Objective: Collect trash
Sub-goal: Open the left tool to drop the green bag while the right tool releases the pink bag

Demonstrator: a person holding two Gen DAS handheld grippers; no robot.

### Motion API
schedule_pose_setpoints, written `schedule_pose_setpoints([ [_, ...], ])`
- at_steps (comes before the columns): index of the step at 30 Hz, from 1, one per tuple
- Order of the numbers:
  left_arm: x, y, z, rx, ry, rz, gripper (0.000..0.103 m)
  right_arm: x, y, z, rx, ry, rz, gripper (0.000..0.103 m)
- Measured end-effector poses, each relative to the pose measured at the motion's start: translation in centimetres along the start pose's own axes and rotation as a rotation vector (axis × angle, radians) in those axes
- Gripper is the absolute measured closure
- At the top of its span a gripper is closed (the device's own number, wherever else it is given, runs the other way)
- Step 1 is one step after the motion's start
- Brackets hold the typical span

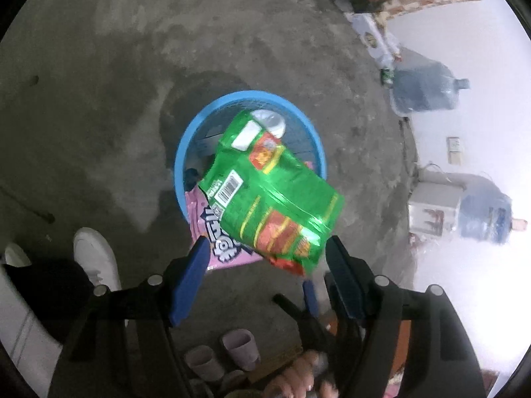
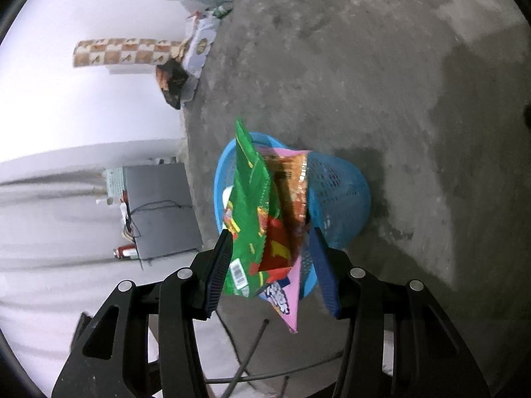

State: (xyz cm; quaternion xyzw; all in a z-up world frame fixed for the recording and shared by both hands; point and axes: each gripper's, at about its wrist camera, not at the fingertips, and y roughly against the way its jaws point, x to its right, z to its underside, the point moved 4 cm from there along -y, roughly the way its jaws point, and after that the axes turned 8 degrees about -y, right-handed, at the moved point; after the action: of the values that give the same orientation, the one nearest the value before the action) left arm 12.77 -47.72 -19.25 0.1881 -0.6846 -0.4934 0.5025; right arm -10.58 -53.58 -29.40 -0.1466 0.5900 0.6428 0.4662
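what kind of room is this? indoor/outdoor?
Probably indoors: a bare utility or storage room in a home. It has a rough concrete floor and a plain white wall, with large water jugs and cardboard boxes lined along the wall's base, plus a blue mesh wastebasket.

Floor [image 1: 116, 66]: bare grey concrete, patchy dark stains. Blue mesh basket [image 1: 186, 152] stands on it. Water jugs [image 1: 421, 91], boxes [image 1: 371, 36] at wall edge. White shoe [image 1: 94, 255] planted nearby.
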Motion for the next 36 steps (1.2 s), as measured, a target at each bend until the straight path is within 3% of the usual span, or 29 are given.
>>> schedule_pose_setpoints([
  [11,2.0,12.7,3.5,0.186,-0.27,0.075,0.033,-1.9,0.9,-0.6,0.068,0.078,0.039,0.056],
  [17,0.0,17.8,7.0,0.26,-0.369,0.076,0.029,-3.8,-2.7,-2.5,0.059,0.191,0.178,0.057],
  [20,-2.0,19.8,8.6,0.302,-0.376,0.074,0.028,-4.2,-5.9,-2.6,0.002,0.25,0.275,0.07],
  [22,-3.3,20.6,9.3,0.308,-0.376,0.068,0.027,-4.5,-7.1,-2.2,-0.032,0.264,0.282,0.085],
  [23,-3.8,20.7,9.7,0.31,-0.375,0.066,0.027,-4.7,-7.2,-1.9,-0.034,0.279,0.285,0.087],
  [31,-6.3,22.5,11.0,0.36,-0.397,0.033,0.027,-5.3,-6.4,-1.3,0.015,0.293,0.298,0.086],
  [36,-6.5,23.2,11.6,0.4,-0.424,0.024,0.027,-5.6,-3.4,-1.8,0.106,0.289,0.283,0.075],
])
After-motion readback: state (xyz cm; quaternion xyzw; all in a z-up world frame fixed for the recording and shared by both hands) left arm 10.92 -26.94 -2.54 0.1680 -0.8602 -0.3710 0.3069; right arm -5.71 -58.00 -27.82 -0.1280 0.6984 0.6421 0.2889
